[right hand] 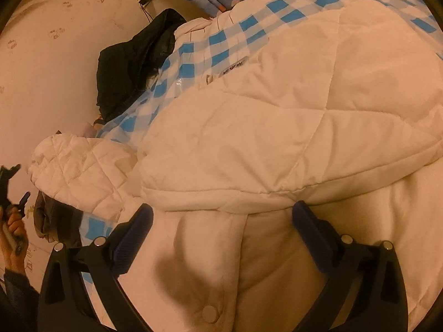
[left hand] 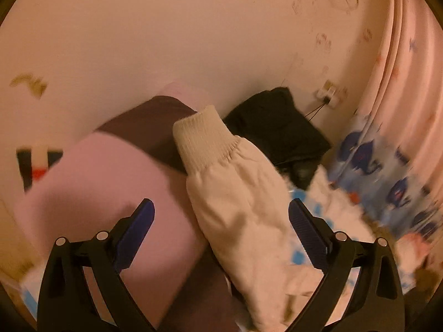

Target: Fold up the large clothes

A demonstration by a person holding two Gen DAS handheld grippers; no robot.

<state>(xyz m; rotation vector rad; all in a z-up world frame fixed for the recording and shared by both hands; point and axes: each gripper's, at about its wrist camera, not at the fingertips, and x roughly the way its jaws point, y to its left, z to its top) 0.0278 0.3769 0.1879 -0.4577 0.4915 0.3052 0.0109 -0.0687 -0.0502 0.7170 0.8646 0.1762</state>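
A large cream quilted jacket point(right hand: 277, 127) lies spread on a blue-and-white checked sheet point(right hand: 221, 41). Its sleeve point(left hand: 243, 199) with a ribbed cuff point(left hand: 202, 138) points up between the fingers of my left gripper point(left hand: 221, 213), which is open; the sleeve lies between the pads without being clamped. My right gripper point(right hand: 223, 215) is open just above the jacket's folded front edge and snap placket point(right hand: 210, 311). The other sleeve point(right hand: 83, 171) lies at the left in the right wrist view, beside the hand-held left gripper point(right hand: 13, 188).
A black garment point(right hand: 133, 66) lies against the wall; it also shows in the left wrist view point(left hand: 279, 127). A pink and brown pillow or cloth point(left hand: 105, 182) sits left of the sleeve. A patterned curtain point(left hand: 387, 166) hangs at right. A wall socket point(left hand: 329, 94) has a cable.
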